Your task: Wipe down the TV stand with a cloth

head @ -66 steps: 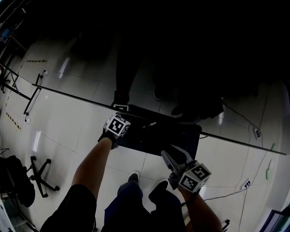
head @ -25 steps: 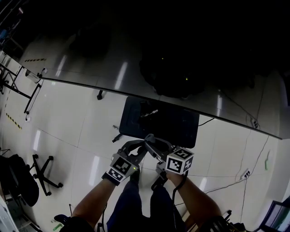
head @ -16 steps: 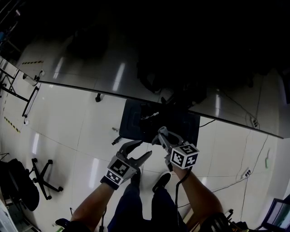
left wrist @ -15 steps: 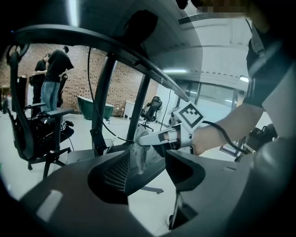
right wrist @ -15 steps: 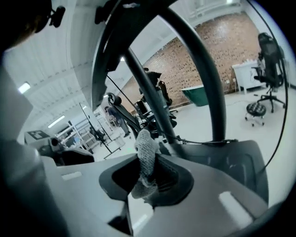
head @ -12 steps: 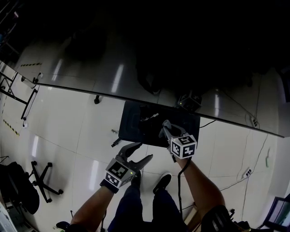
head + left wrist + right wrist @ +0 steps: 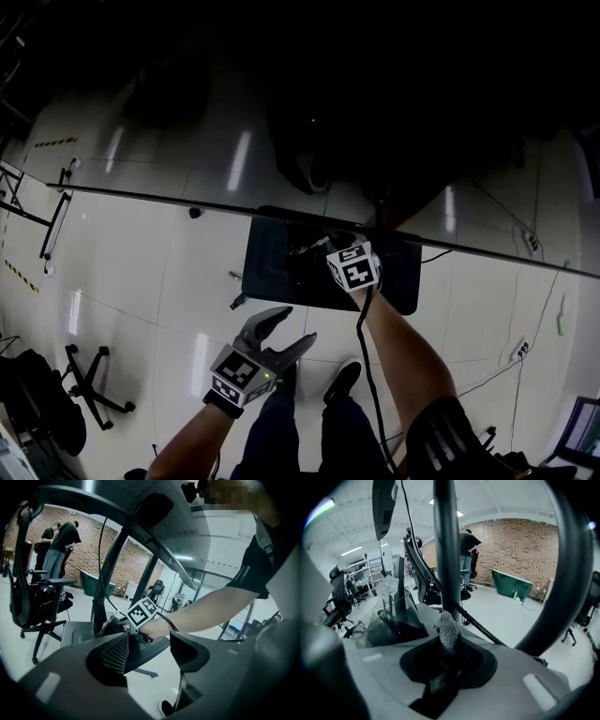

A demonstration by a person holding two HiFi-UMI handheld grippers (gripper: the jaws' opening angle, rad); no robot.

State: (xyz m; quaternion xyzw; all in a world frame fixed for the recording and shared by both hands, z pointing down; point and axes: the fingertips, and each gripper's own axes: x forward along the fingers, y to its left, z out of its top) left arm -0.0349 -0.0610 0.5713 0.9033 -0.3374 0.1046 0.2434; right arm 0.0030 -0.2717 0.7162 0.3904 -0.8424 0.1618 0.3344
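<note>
The TV stand's flat black base point(image 7: 281, 267) lies on the pale floor, and its pole point(image 7: 445, 550) rises straight ahead in the right gripper view. My right gripper point(image 7: 339, 247) reaches down over the base next to the pole. It is shut on a grey cloth point(image 7: 449, 632) that sticks out past the jaws, which are easing open a little. My left gripper point(image 7: 292, 327) hangs back near the person's legs. Its jaws are spreading open with nothing between them. In the left gripper view it point(image 7: 150, 646) faces the right hand and the base point(image 7: 75, 629).
A large dark panel fills the top of the head view above the stand. An office chair point(image 7: 89, 375) stands at the lower left. Cables point(image 7: 487, 375) trail over the floor on the right. People stand by a brick wall point(image 7: 515, 550) far off.
The two grippers met in front of the stand a second ago. Since then the right one has gone forward and down onto the base, and the left jaws have spread open.
</note>
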